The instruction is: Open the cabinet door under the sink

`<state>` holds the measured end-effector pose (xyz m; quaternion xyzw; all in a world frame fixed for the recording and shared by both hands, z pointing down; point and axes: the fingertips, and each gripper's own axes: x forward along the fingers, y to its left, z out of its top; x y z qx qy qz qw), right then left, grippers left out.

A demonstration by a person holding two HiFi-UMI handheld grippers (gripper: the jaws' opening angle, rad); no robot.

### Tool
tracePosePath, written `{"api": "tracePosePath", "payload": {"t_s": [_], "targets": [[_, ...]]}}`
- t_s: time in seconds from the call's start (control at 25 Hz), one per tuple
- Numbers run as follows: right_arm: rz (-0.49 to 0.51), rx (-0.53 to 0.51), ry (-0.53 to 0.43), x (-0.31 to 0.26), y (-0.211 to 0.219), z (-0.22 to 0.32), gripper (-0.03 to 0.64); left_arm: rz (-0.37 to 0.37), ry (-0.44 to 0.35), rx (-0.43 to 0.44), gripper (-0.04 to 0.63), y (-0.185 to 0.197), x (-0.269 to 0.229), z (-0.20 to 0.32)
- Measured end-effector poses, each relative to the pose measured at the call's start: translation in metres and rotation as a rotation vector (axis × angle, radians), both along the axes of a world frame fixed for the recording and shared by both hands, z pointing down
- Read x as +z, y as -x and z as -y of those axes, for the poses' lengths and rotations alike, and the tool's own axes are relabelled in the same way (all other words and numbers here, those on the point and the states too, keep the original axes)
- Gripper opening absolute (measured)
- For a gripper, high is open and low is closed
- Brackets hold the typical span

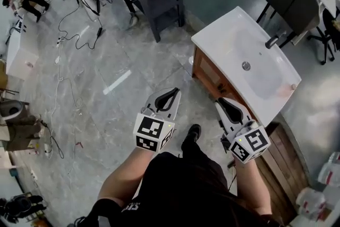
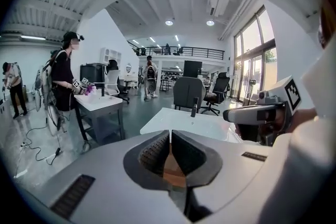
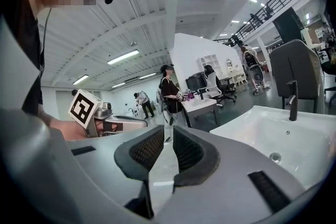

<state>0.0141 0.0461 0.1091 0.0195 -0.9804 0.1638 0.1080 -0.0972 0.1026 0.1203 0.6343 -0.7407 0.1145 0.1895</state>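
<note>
Floor [image 1: 106, 61] grey stone, cables [image 1: 69, 34] strewn toward its left edge. White sink [image 1: 215, 34] right of centre, sitting on brown wood cabinet [image 1: 208, 75] and overhanging it. Cabinet door is on the wood front under the sink's near-left edge. It looks flush, no gap seen, so judged closed; handle not made out.

Left gripper [image 1: 174, 92] over bare floor, well apart from the cabinet, jaws pressed together on nothing. Right gripper [image 1: 218, 100] just beside the sink's near edge, jaws slightly spread, only floor showing through the gap, pinching nothing. Faucet [image 1: 272, 41] at the sink's far edge, drain [image 1: 246, 66] mid-basin.

Progress: nothing done, approach only. Remaining: reach the door, grip it, swing it out.
</note>
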Motion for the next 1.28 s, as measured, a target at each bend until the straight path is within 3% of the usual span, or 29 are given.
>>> {"api": "tracePosePath", "payload": {"t_s": [0.2, 0.56, 0.76, 0.96, 1.12, 1.28], "targets": [[-0.020, 0.066, 0.020, 0.020, 0.012, 0.044, 0.067, -0.030, 0.047, 0.116, 0.026, -0.002, 0.018, 0.059], [-0.129, 0.240, 0.083, 0.060, 0.011, 0.062, 0.063, -0.071, 0.065, 0.269, 0.026, 0.015, 0.053, 0.121], [-0.201, 0.355, 0.096, 0.079, 0.041, 0.062, 0.063, -0.103, 0.079, 0.437, 0.026, 0.035, 0.078, 0.148], [-0.221, 0.483, 0.139, 0.112, 0.066, 0.056, 0.063, -0.064, 0.090, 0.603, 0.026, 0.053, 0.114, 0.170], [-0.215, 0.625, 0.193, 0.142, 0.066, 0.053, 0.061, -0.092, 0.115, 0.657, 0.026, 0.061, 0.153, 0.176], [-0.210, 0.677, 0.248, 0.177, 0.050, 0.052, 0.058, -0.116, 0.150, 0.698, 0.026, 0.041, 0.191, 0.179]]}}
